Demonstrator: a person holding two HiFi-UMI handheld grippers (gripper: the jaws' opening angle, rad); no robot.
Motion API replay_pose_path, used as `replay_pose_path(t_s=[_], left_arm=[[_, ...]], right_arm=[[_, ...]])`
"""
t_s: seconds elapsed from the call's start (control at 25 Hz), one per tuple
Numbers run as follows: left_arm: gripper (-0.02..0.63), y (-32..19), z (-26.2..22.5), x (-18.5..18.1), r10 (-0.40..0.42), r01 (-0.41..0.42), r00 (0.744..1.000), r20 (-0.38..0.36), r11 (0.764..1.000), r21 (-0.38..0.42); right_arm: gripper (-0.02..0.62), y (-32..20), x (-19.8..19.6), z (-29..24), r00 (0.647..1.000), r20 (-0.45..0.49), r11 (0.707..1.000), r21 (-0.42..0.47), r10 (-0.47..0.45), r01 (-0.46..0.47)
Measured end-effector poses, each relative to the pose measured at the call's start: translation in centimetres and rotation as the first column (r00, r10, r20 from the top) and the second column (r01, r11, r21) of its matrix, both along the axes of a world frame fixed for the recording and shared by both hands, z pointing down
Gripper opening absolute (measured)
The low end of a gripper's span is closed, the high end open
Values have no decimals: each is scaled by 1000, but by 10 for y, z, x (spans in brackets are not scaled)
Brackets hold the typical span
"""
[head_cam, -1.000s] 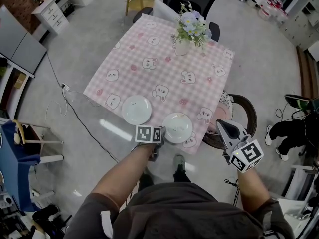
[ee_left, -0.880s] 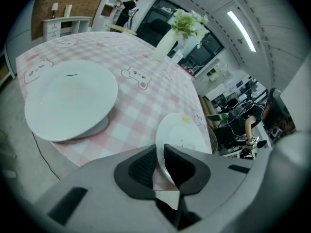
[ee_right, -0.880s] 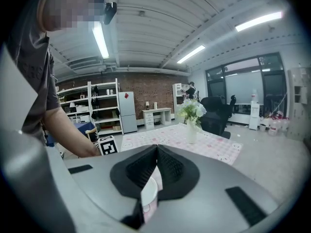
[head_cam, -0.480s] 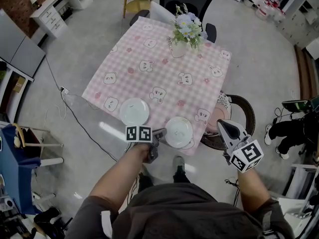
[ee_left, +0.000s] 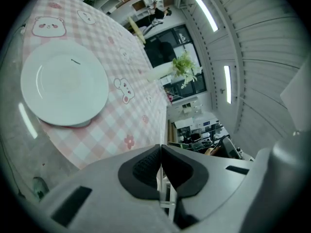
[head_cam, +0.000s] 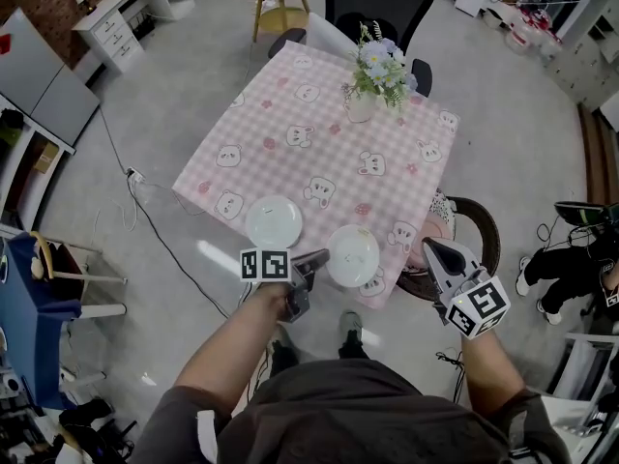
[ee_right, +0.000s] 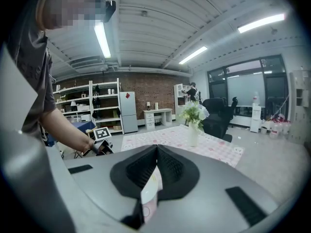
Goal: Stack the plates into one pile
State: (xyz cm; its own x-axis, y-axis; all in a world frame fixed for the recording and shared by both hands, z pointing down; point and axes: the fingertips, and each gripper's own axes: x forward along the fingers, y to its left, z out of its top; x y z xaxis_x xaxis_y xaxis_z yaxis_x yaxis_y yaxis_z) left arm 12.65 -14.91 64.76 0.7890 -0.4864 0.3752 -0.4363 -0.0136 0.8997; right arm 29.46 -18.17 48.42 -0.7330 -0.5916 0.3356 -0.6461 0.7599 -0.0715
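Nearest to the person, the left gripper [head_cam: 317,256] hangs at the near edge of the table [head_cam: 290,138]. Its tip is just beside the rim of the right-hand plate [head_cam: 355,255], and from the head view alone I cannot tell whether it touches. Its own view settles the grip — the jaws have just been closing and the two pads meet, with nothing between them. That same view does not show the right-hand plate at all. It shows the left-hand plate [ee_left: 63,81], lying flat on the pink checked cloth close to the table edge, to the left of the jaws and apart from them. The head view gives what the gripper view lacks: both plates lie side by side near the front edge, apart from each other, not yet stacked.

The right gripper [head_cam: 427,246] is off the table, beside its near right corner and above a round wooden chair [head_cam: 481,222]. In its own view the jaws are clenched at the tips and hold nothing. A narrow slit under the tips lets through a bit of white and pink. This view also shows the left gripper from the side, at the end of the person's forearm [ee_right: 63,127] — the head view gives it only from above.

Farther away, a vase of flowers [head_cam: 372,75] stands upright near the far edge of the table, and all three views show it.
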Motion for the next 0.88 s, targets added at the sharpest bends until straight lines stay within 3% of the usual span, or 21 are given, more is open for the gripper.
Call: replay_pose_path(t_s=[0.24,0.52,0.88], left_arm=[[14,-15,-19,-58,-113,113,994,8,992,48],[14,-29,-27,-139,-257,252,965,53,964,88],[14,-27,0,-210,-348,343,929,126,937,63]], right_arm=[[-6,-5,-21,-7,1000,11,1000,13,-22,22],[-6,-11,-47,-11,998,10,998,32,-60,60],[-6,-10,-74,-4,996,-4,996,23,-90,90]])
